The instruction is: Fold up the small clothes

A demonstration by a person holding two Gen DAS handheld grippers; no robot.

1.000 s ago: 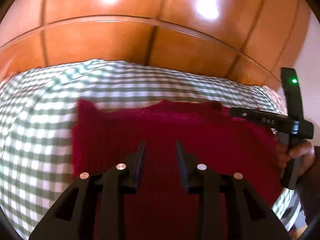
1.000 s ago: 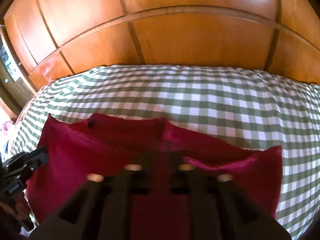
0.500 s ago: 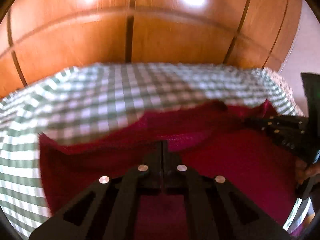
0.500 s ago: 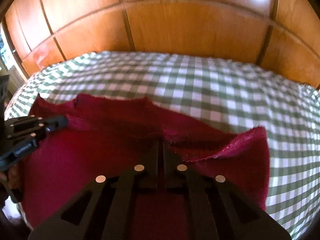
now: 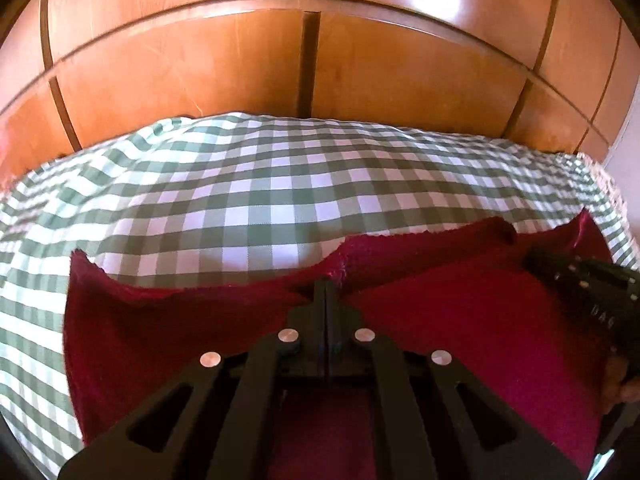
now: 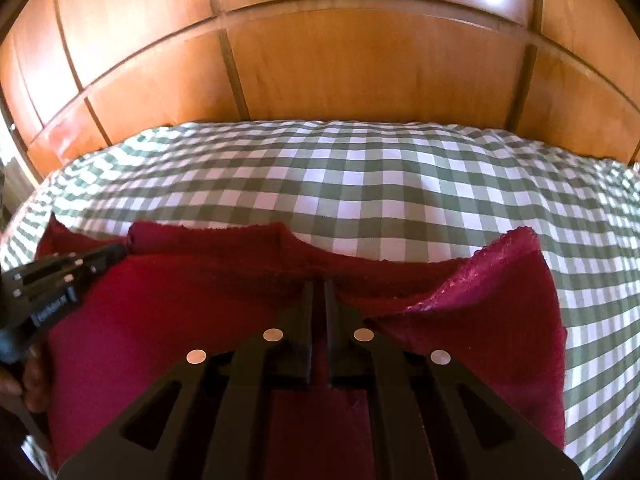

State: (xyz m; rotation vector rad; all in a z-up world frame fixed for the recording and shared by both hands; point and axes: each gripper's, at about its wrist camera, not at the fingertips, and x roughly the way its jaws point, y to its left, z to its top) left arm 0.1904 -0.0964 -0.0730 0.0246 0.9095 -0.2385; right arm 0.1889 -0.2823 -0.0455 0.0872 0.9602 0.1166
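A dark red knitted garment lies on a green-and-white checked cloth. My left gripper is shut on the garment's far edge and holds it lifted above the cloth. My right gripper is shut on the same edge further right, with the red garment sagging between and beside the grips. Each gripper shows in the other's view: the right gripper at the right side, the left gripper at the left side.
The checked cloth covers a soft surface that stretches ahead. Orange wooden panelled doors stand just behind its far edge and also fill the top of the right wrist view.
The left gripper has gone from open to shut on the garment's edge. Both grippers have lifted that edge and carried it forward over the cloth.
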